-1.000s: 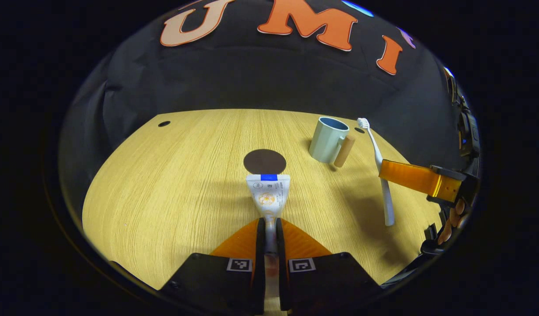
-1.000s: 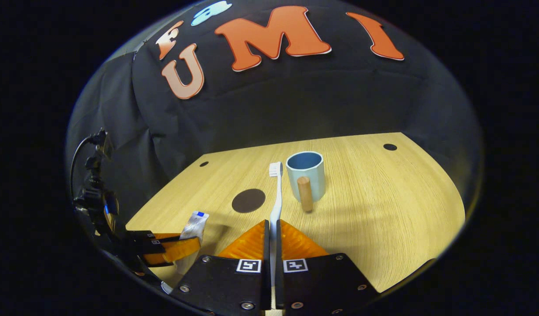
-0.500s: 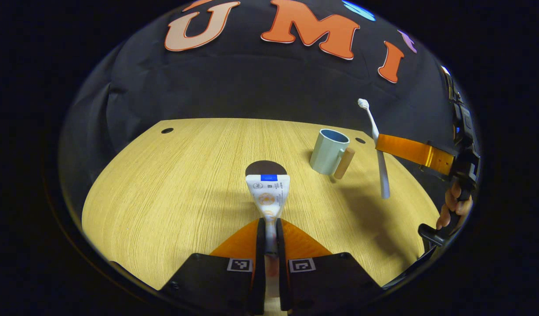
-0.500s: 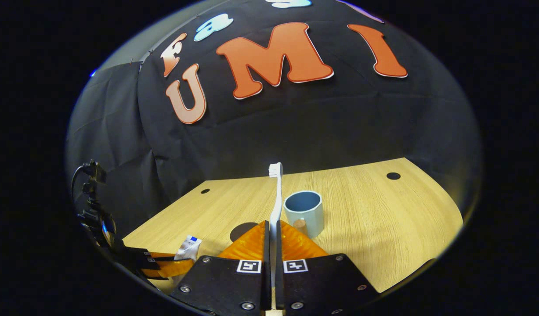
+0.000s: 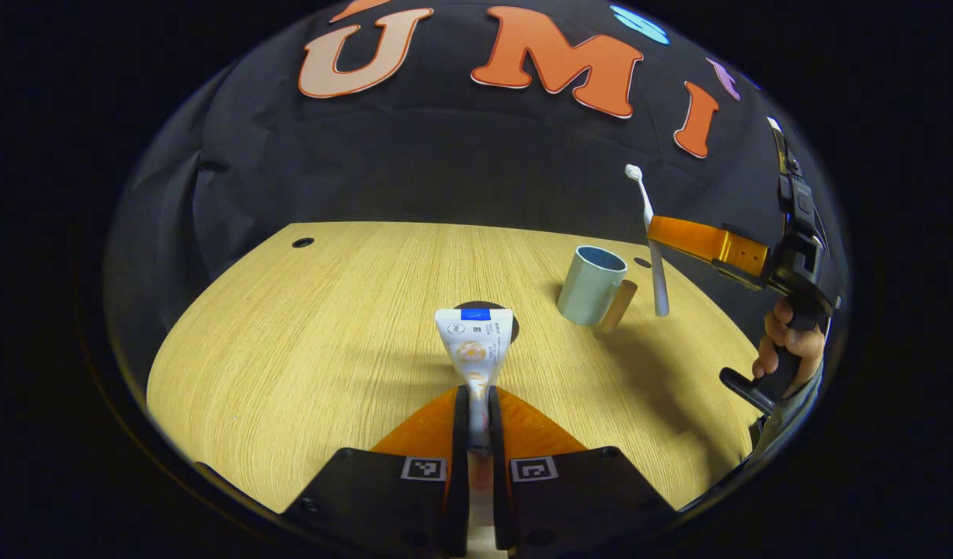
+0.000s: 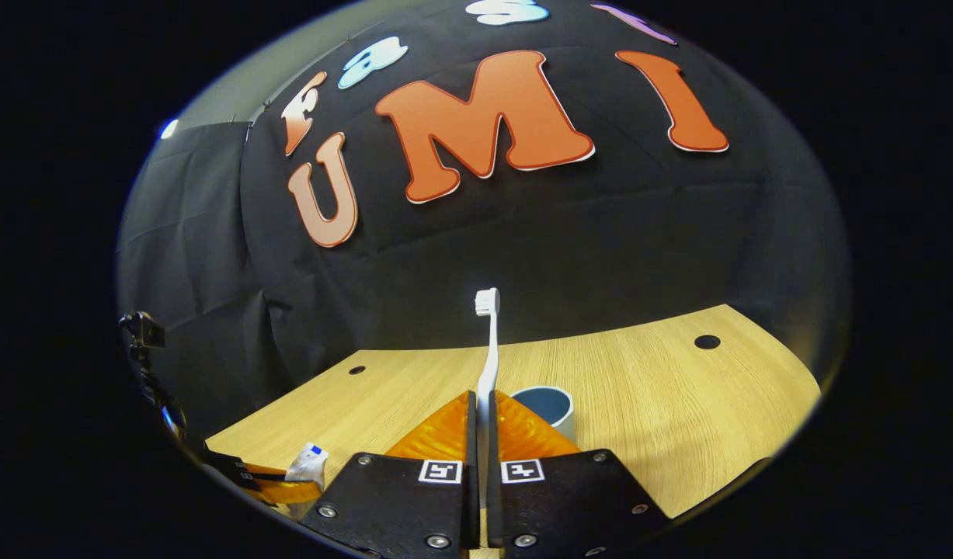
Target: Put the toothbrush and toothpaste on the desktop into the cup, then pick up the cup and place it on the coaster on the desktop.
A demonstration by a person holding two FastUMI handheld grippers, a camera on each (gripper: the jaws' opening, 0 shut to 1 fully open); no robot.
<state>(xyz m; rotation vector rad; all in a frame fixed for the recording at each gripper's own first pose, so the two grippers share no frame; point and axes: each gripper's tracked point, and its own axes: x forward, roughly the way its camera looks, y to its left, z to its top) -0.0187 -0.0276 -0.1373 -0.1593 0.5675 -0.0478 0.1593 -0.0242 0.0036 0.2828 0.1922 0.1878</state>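
The left gripper (image 5: pixel 476 396) is pinching the toothpaste (image 5: pixel 474 341) between its fingers, above the bench (image 5: pixel 305 334), partly covering the coaster (image 5: pixel 485 307). The right gripper (image 6: pixel 480 411) is clamping the toothbrush (image 6: pixel 488 349), bristles up, probably just right of the cup (image 5: pixel 591 284).

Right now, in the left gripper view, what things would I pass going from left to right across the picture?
White toothpaste tube held in the near jaws → pale blue-green cup with its tan wooden handle → white toothbrush held upright above the light wooden desktop → the person's hand holding the other gripper.
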